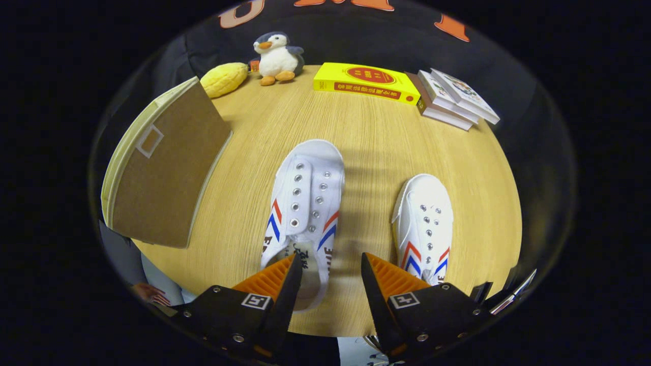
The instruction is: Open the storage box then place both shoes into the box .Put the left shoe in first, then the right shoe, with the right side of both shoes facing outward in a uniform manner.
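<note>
Gripper view: gripper (pixel 330 277) fingers apart, holding nothing, over left shoe (pixel 304 213); right shoe (pixel 424 226) beside; storage box (pixel 163 168) left.

Penguin plush (pixel 277 57), yellow plush (pixel 224 79), yellow book (pixel 366 83), stacked books (pixel 452 99) along wooden table (pixel 376 147).

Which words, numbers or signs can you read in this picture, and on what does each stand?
None reads whole.
Shoe between the fingers: dark letters on its sides and inside, cut off and blurred.
Yellow book: red print, too small to read.
Stacked books: covers blurred.
Storage box: blank tag frame.
Gripper, open, that shoe's heel between its fingers: square coded marks, no words.
</note>
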The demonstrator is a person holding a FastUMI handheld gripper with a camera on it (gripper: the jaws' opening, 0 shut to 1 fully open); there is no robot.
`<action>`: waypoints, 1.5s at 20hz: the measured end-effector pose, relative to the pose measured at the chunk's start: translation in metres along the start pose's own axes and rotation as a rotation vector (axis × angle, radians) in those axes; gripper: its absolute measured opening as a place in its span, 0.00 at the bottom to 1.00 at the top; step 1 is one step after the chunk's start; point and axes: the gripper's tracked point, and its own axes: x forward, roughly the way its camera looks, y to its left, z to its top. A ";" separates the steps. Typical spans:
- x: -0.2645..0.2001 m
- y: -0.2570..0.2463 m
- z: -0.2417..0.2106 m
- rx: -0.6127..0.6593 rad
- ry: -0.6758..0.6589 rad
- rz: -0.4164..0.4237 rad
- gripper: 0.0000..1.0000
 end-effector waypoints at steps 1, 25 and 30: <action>0.004 -0.002 -0.001 -0.005 0.004 -0.007 0.66; -0.005 0.027 0.035 0.318 -0.130 0.257 0.01; 0.001 0.019 0.044 0.301 -0.166 0.202 0.00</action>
